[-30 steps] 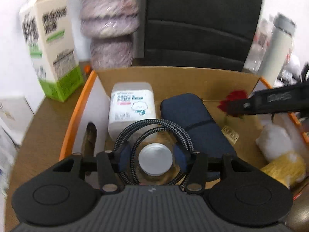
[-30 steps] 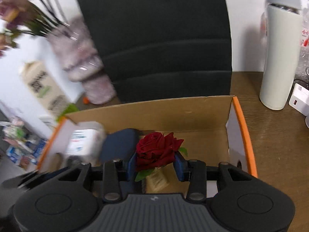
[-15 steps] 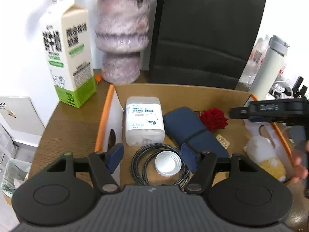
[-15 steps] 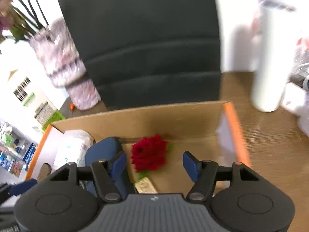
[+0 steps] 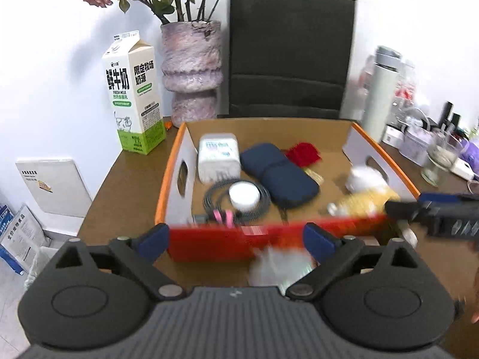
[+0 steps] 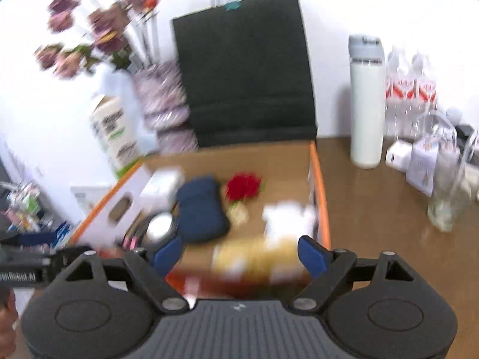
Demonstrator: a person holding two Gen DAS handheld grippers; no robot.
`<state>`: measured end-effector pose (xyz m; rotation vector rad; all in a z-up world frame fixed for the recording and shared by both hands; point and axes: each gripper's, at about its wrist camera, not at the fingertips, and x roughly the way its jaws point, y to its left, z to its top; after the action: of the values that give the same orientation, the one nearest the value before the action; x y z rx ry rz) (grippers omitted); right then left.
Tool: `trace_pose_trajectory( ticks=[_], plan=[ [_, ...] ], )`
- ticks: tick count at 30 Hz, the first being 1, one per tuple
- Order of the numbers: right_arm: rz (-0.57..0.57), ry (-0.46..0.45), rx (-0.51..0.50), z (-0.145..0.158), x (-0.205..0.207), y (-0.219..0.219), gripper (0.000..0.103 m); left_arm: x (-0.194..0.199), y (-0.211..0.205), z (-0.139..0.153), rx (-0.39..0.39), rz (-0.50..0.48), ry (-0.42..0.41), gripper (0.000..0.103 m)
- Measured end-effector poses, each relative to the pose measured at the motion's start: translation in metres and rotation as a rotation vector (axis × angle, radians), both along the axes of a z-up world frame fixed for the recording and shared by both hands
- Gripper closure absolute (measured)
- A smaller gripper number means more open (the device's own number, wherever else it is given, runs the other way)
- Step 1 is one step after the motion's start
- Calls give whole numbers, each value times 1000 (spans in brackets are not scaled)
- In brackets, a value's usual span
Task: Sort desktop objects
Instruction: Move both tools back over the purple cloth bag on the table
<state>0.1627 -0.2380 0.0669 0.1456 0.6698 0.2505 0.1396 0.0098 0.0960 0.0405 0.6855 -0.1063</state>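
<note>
Both jaws stand spread and empty: our left gripper (image 5: pixel 236 236) and right gripper (image 6: pixel 239 254) hover at the near wall of the cardboard box (image 5: pixel 269 125). Inside it, the soft navy pouch (image 5: pixel 278 176) lies diagonally beside the coiled braided cable (image 5: pixel 209 200) and red rose (image 5: pixel 304 153).

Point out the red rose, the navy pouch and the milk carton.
red rose (image 5: pixel 303 152): left wrist view, on the petals.
navy pouch (image 5: pixel 278 174): left wrist view, on the middle of its top face.
milk carton (image 5: pixel 133 95): left wrist view, on the printed front edge.
</note>
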Motion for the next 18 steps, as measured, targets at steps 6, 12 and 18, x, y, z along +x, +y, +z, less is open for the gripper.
trace_pose_trajectory(
  ticks=[6, 12, 18],
  plan=[
    [36, -27, -44, -34, -72, 16, 18, -57, -10, -32, -13, -29, -22, 0],
    [76, -64, -87, -58, -119, 26, 17, -76, -18, -69, 14, -5, 31, 0],
    [114, -90, -58, -61, -152, 26, 17, -112, -9, -78, -18, 16, -5, 0]
  ],
)
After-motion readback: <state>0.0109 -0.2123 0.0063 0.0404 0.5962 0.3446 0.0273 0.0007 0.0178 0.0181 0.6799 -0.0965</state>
